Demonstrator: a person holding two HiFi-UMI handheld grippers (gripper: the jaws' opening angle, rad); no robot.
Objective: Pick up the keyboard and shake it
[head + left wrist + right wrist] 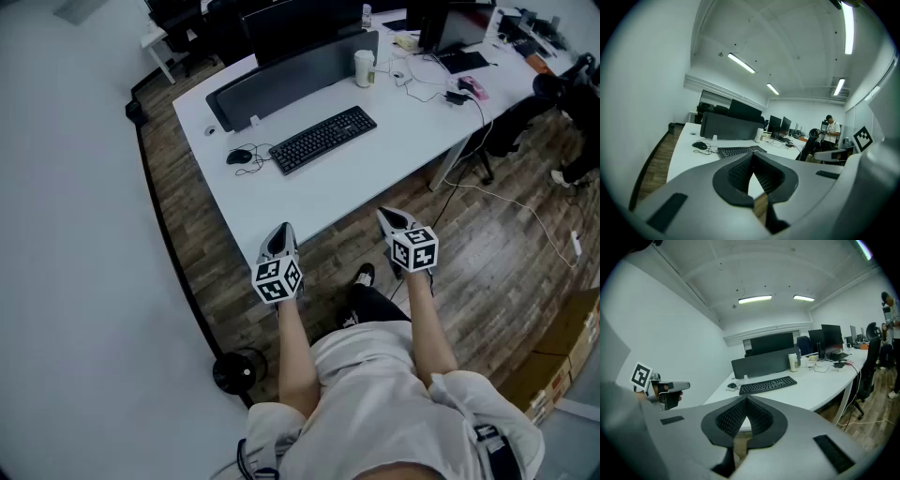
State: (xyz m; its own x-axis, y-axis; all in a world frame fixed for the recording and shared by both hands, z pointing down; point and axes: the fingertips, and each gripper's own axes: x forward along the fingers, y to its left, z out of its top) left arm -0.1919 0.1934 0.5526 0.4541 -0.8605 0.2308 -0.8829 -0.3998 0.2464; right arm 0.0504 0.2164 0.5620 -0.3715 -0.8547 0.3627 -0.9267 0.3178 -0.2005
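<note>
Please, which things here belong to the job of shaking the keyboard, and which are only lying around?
For the job:
- keyboard
- left hand-held gripper, shut, empty
- right hand-held gripper, shut, empty

Just lying about:
- mouse
- white cup
- grey divider panel
- pink object

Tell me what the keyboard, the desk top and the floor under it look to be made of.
The keyboard looks like matte black plastic: moulded keys, no shine. The desk top seems a smooth white board, probably laminate: even, faintly glossy surface. The floor is wood or wood-look planking: brown streaked grain and plank seams; which of the two can't be told.
</note>
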